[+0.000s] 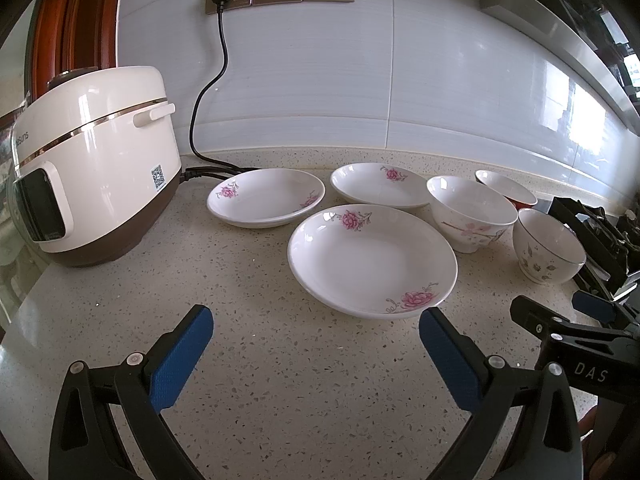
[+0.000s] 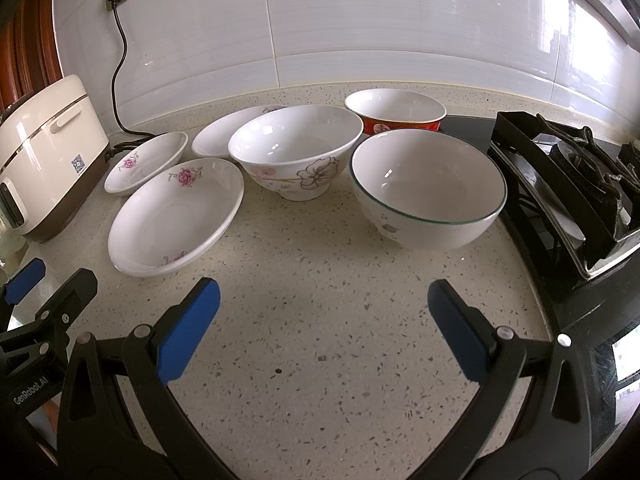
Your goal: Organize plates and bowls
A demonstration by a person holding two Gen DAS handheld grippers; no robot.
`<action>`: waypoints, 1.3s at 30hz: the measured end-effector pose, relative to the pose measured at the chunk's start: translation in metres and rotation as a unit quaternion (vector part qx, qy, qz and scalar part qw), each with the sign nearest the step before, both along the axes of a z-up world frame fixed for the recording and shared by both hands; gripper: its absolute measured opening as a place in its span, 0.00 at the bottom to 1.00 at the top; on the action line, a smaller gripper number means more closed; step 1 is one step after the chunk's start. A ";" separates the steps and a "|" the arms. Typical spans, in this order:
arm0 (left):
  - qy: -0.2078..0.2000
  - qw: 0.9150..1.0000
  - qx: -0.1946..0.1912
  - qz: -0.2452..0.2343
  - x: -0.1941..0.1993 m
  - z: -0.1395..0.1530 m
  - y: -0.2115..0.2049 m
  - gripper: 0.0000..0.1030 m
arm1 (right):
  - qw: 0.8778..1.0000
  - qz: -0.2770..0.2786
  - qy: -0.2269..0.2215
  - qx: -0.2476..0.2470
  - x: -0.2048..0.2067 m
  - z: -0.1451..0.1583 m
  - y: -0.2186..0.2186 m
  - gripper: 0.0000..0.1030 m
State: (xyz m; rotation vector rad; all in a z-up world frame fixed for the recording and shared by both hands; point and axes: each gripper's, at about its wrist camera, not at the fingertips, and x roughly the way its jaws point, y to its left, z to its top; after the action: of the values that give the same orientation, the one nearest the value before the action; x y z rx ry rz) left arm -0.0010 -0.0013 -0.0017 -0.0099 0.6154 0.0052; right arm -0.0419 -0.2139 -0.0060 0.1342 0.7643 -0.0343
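Three shallow, glossy white plates with pink flower prints sit on the speckled stone counter [image 1: 280, 380]: the nearest plate [image 1: 372, 260] lies in front of the other two, the left plate [image 1: 266, 197] closest to the rice cooker [image 1: 92, 184], the back plate [image 1: 380, 185] just beside it. To the right of the nearest plate stand three round bowls: a flared floral bowl [image 2: 296, 150], a green-rimmed bowl [image 2: 428, 188] in front of a red-banded bowl [image 2: 395, 114]. The green-rimmed bowl sits near the black gas stove [image 2: 568, 184] edge.

The cooker is smooth cream plastic over a brown base, its black cord running up the glossy white tiled wall to a socket panel.

A broad stretch of bare counter lies in front of the dishes. The left gripper [image 1: 316, 344] and right gripper [image 2: 324, 312] hover over it, each with blue ribbed pads spread wide apart, holding nothing.
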 end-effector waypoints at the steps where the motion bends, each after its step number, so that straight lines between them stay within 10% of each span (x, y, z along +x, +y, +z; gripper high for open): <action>1: 0.000 1.000 0.000 0.000 0.000 0.000 0.000 1.00 | 1.000 0.000 0.000 -0.001 0.000 0.000 0.000 1.00; 20: 0.008 1.000 -0.015 -0.007 0.001 0.000 0.004 1.00 | 1.000 0.006 -0.001 0.006 0.000 0.002 -0.002 1.00; 33: 0.030 0.993 -0.109 -0.044 0.023 0.029 0.037 0.93 | 0.991 -0.006 -0.048 0.126 -0.004 0.040 -0.006 1.00; 39: 0.074 0.986 -0.141 -0.044 0.067 0.023 0.057 0.77 | 0.998 0.032 -0.025 0.054 0.018 0.042 0.027 1.00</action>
State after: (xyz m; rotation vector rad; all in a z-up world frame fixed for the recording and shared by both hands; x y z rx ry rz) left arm 0.0665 0.0554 0.0208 -0.2575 0.7606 -0.1682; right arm -0.0241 -0.1874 0.0361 0.2121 0.7197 0.0703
